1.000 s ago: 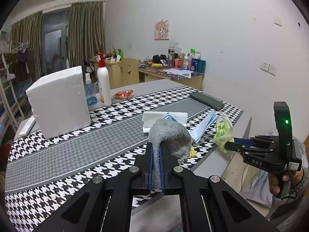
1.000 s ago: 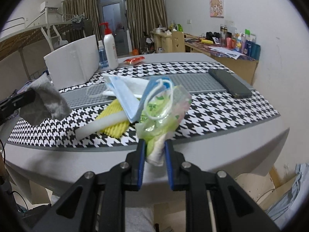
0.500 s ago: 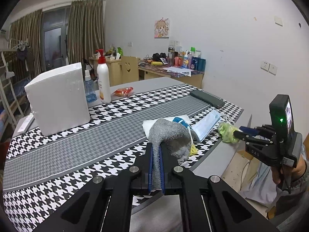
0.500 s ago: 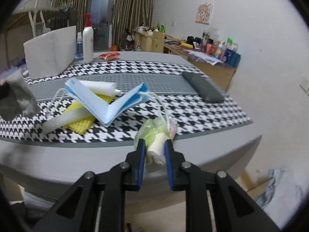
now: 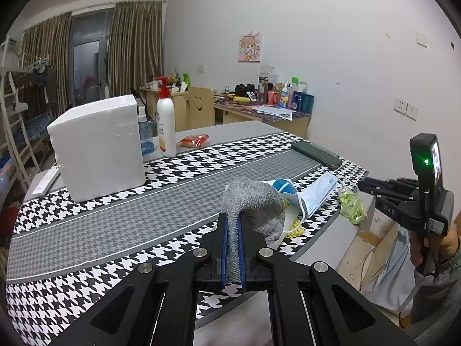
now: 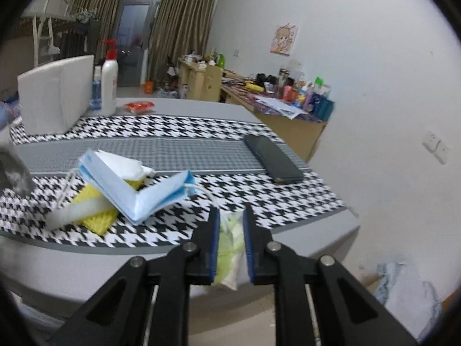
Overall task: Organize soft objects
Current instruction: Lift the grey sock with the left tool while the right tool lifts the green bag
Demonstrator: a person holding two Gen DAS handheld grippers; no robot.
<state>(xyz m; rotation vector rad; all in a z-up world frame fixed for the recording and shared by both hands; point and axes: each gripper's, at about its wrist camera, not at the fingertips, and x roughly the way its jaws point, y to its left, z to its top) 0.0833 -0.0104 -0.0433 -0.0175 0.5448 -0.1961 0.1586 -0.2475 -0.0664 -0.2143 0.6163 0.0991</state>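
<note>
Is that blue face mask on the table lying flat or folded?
Folded. The face mask is bent into a V, both halves lifted off the houndstooth cloth.

Left wrist view looks along its tongs [image 5: 233,230] from the near edge, low and close over the surface [image 5: 115,230]. Right wrist view looks along its tongs [image 6: 231,227] from the near right corner. Both share the blue mask [image 5: 317,193] [image 6: 138,193], the phone [image 5: 317,154] [image 6: 272,158] and the white block [image 5: 98,147] [image 6: 54,95].

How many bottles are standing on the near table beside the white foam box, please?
2: a white pump bottle right of the box, and a smaller blue bottle between them. More may be hidden.
</note>
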